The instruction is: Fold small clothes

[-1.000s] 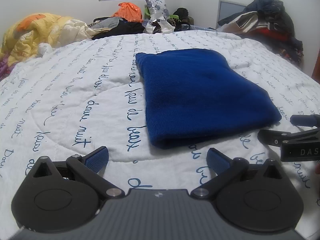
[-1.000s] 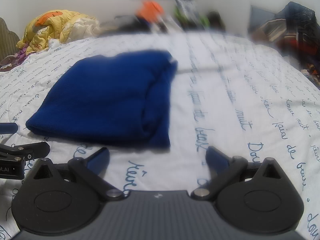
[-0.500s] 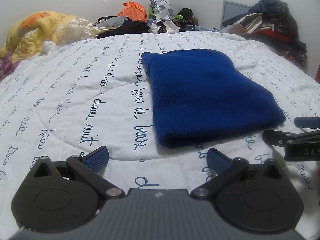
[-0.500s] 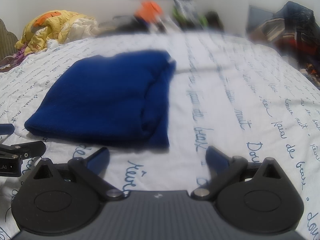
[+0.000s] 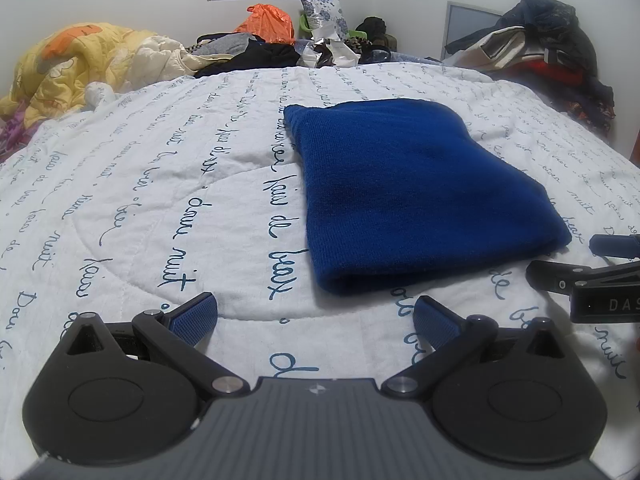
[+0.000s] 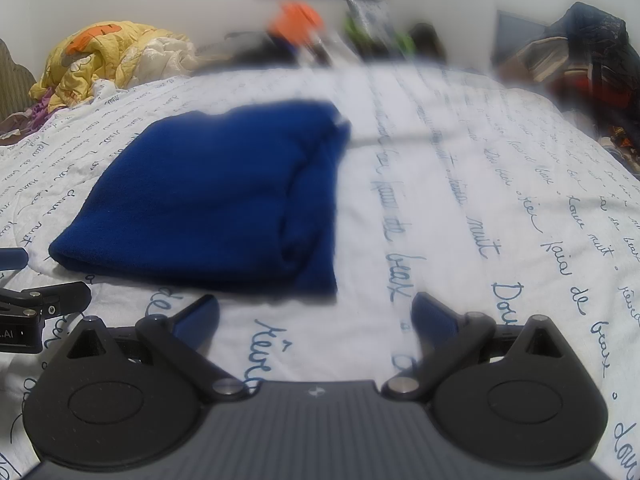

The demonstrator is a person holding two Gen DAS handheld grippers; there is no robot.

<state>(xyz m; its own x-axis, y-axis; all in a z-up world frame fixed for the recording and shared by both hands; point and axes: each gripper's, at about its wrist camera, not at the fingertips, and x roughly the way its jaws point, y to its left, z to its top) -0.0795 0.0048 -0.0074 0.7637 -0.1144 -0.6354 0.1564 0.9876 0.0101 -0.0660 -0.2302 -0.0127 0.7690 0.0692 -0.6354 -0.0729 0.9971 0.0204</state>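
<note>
Jaws on both tools were spread wide, w/ nothing held. The white quilt [image 5: 168, 184] was seen under everything. The blue knit top [image 5: 416, 192] was laid flat on it, already folded. The left gripper [image 5: 316, 316] and right gripper [image 6: 316, 314] were kept just short of it. If an edge got bumped, the fold could be pulled loose.

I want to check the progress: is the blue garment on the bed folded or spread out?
Folded. The blue garment lies as a compact rectangle on the bed, with a rounded doubled edge nearest the camera and layered edges along its right side.
</note>
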